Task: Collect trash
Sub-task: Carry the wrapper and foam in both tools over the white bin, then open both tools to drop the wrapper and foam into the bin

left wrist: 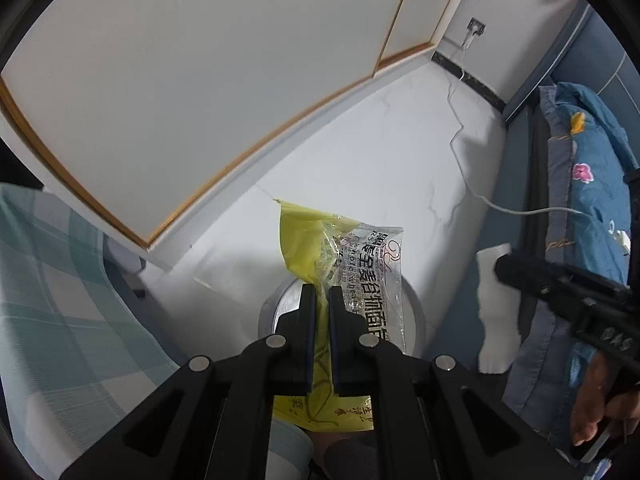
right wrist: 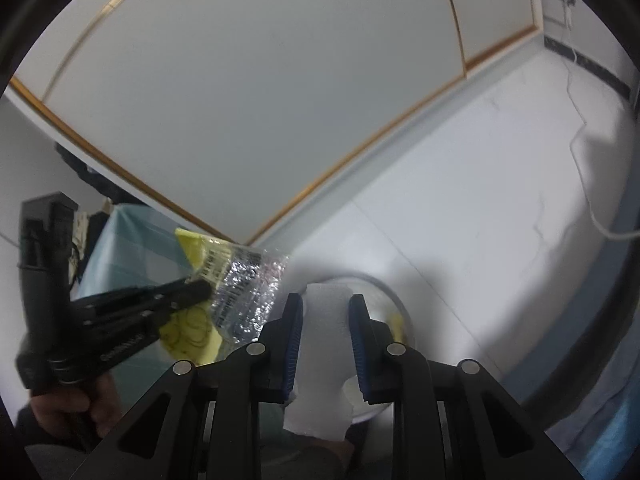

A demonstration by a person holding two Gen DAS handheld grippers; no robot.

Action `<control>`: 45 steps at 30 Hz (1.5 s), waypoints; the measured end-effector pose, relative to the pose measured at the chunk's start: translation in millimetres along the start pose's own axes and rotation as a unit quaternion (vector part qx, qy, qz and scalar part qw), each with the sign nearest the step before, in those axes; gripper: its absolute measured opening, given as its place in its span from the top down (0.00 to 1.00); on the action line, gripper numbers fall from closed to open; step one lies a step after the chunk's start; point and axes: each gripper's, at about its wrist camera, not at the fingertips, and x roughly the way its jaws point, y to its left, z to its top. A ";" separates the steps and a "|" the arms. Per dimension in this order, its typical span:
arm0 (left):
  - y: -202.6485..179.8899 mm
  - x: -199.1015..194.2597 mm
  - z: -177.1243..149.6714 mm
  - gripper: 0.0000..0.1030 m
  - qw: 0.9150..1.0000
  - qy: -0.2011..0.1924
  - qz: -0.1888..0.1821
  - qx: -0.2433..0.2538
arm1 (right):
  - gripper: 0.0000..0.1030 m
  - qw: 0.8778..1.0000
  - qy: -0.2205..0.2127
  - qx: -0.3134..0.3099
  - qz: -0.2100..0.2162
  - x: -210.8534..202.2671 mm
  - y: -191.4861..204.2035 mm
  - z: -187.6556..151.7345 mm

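yellow wrapper in left tongs, tissue in right tongs

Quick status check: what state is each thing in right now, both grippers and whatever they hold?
Left gripper: shut on wrapper.
Wrapper: crumpled, held above bin.
Right gripper: fingers apart, tissue between them.
Tissue: crumpled, hanging over bin.
Bin: open, something yellow inside.
Cable: plugged into wall socket.

The bin stands on the floor beneath the wrapper. The tissue hangs at its 3 o'clock, against the bed. The wardrobe lies at 11 o'clock.
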 end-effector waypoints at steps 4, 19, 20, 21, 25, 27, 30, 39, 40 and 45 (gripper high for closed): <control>1.5 10.4 -0.5 0.98 1.000 0.019 -0.001 -0.009 | 0.76 1.000 0.025 0.004 0.002 20.5 -4.1 -10.4; 5.7 25.1 -0.6 0.98 0.999 0.039 -0.012 -0.034 | 0.47 0.995 0.068 0.073 0.018 41.0 -27.0 -28.7; 4.9 26.5 -0.7 0.98 0.999 0.041 -0.011 -0.033 | 0.45 0.995 0.064 0.073 0.017 39.6 -28.3 -28.1; 3.6 28.0 -0.7 0.98 0.998 0.043 -0.010 -0.033 | 0.42 0.995 0.060 0.073 0.013 37.3 -29.0 -27.4; 4.0 35.4 -2.7 0.97 0.998 0.055 -0.013 -0.039 | 0.26 0.996 0.053 0.071 -0.005 32.5 -28.6 -24.2; 1.6 40.7 -3.6 0.96 0.997 0.069 -0.022 -0.040 | 0.24 0.996 0.052 0.073 -0.012 30.3 -30.0 -22.9; -1.4 47.5 -3.9 0.94 0.994 0.091 -0.026 -0.046 | 0.21 0.995 0.054 0.079 -0.018 27.4 -33.9 -22.4; -8.1 52.2 -6.7 0.80 0.990 0.127 -0.022 -0.049 | 0.17 0.993 0.055 0.096 -0.033 12.8 -40.9 -23.1; -8.4 51.1 -6.9 0.78 0.991 0.125 -0.019 -0.048 | 0.17 0.993 0.055 0.098 -0.033 11.3 -41.3 -22.7; -11.4 44.5 -8.3 0.62 0.992 0.116 -0.016 -0.041 | 0.16 0.994 0.051 0.094 -0.035 3.1 -39.0 -19.5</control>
